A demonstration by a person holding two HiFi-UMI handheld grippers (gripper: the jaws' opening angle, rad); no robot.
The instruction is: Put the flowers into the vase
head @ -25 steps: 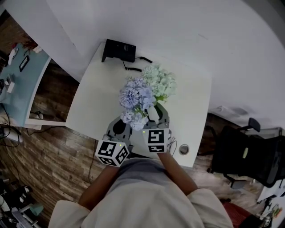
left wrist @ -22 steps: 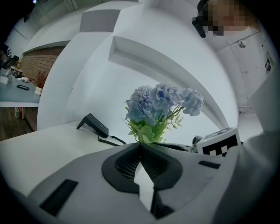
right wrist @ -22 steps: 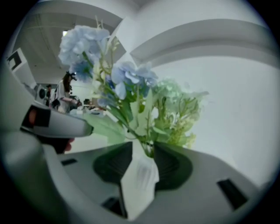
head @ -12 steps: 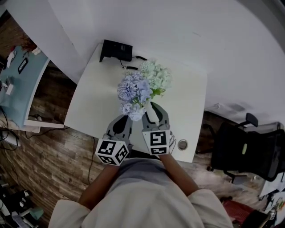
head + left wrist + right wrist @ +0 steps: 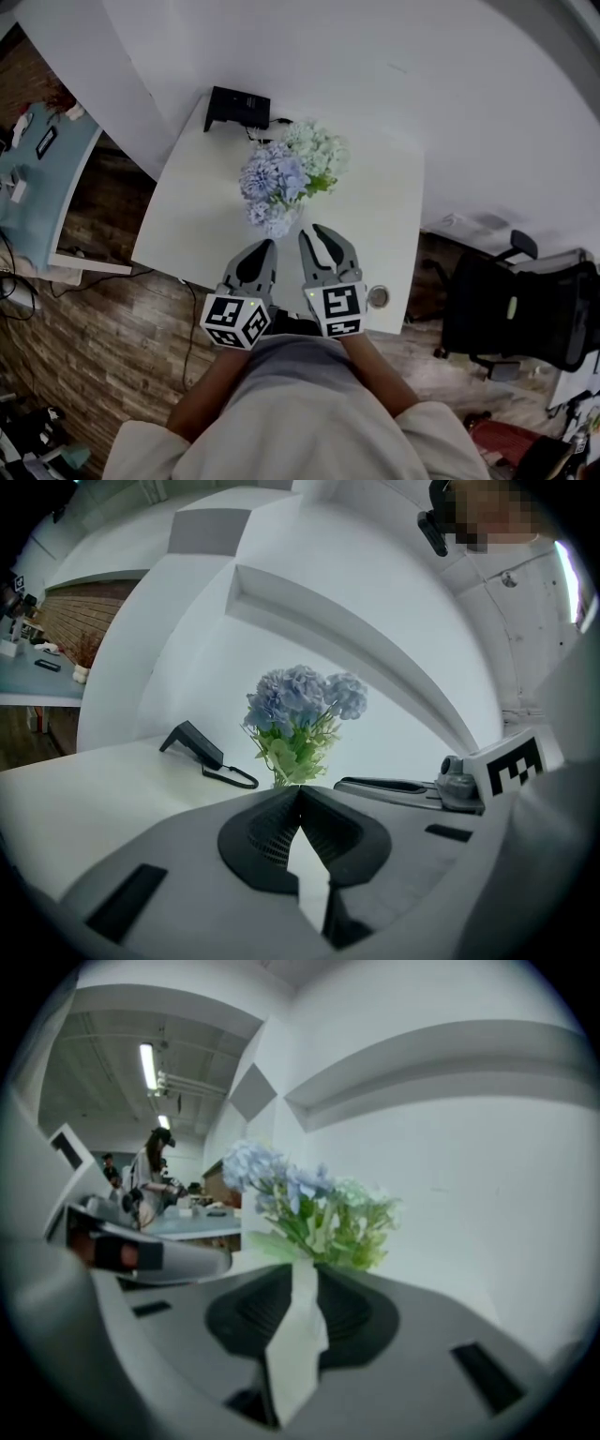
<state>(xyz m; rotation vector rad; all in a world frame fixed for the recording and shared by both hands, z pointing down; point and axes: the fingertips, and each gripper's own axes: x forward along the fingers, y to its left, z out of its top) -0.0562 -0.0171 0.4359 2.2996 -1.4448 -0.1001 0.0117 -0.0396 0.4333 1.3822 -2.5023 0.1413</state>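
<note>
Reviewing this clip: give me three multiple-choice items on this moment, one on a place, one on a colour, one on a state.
1. Where does the black device lie?
A. At the far corner of the table, beyond the flowers
B. At the table's near edge
C. Under the table

2. The flower heads are:
A. red and yellow
B. blue and pale green
C. all orange

3. The left gripper has its jaws:
A. wide apart
B. shut on a stem
C. shut, with nothing between

Answers:
1 A: the head view shows it at the far corner, behind the flowers.
2 B: both colours show in every view.
3 C: its own view shows the pads together and empty.
</note>
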